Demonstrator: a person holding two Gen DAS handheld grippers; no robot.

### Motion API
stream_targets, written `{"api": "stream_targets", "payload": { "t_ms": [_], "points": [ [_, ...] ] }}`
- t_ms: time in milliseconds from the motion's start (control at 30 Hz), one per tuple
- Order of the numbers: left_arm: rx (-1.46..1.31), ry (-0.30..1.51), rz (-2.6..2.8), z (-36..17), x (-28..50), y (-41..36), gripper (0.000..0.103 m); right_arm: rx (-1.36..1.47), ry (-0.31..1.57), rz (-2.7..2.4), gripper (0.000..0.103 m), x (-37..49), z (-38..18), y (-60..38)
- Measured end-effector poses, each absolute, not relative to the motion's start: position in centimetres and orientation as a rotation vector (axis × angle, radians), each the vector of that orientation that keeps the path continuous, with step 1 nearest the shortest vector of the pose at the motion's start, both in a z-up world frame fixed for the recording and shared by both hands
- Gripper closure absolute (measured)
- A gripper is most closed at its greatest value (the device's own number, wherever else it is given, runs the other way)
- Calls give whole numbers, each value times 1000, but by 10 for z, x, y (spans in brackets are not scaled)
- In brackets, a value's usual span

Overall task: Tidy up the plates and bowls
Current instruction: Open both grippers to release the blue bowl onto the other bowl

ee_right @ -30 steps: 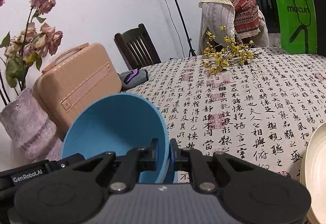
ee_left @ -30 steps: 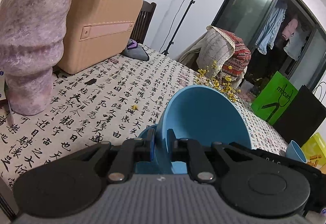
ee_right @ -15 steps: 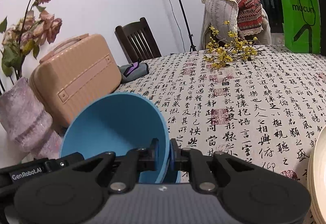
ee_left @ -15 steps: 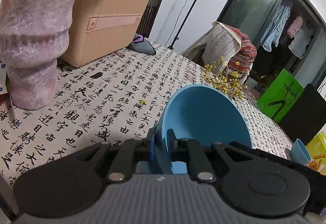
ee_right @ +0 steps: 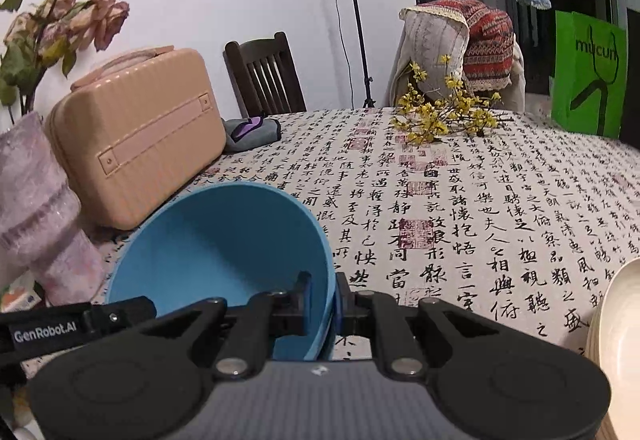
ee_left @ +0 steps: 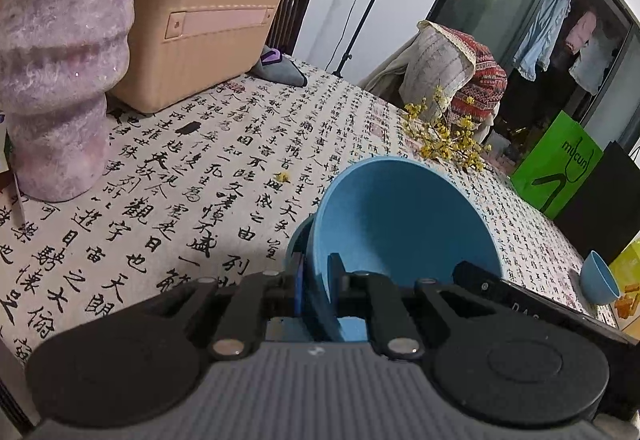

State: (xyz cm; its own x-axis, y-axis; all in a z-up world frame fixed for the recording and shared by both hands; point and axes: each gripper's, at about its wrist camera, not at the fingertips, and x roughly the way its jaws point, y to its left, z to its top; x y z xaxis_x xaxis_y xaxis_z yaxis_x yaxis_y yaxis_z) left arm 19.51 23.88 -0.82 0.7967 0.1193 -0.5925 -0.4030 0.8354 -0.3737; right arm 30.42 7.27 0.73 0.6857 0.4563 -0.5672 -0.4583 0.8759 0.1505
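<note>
One blue bowl [ee_left: 404, 224] hangs tilted over the calligraphy-print table [ee_left: 208, 159], held from two sides. My left gripper [ee_left: 318, 272] is shut on the rim at the bowl's left side. In the right wrist view the same blue bowl [ee_right: 224, 248] shows, with my right gripper [ee_right: 322, 288] shut on its right rim. A second darker blue rim peeks out just under the bowl's left side. A smaller blue bowl [ee_left: 598, 282] stands at the table's far right. Cream plates [ee_right: 612, 320] are stacked at the right edge.
A mauve vase [ee_left: 60, 59] with dried roses and a tan hard case [ee_left: 200, 23] stand on the table's left. A grey pouch [ee_right: 250, 133] and yellow flower sprigs [ee_right: 444, 119] lie further back. Chairs, a lamp stand and a green bag [ee_right: 588, 75] surround the table.
Both grippers keep their hold on the blue bowl. The right wrist view has rolled a little, and the left wrist view has tipped slightly, so the vase and case sit higher in it.
</note>
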Motion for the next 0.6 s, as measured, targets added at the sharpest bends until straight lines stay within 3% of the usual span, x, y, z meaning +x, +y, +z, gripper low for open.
{"api": "stream_targets", "payload": {
  "t_ms": [600],
  "points": [
    [-429,561,342,1,192,233,87,-56,623,504,92,304,-3,76]
  ]
}}
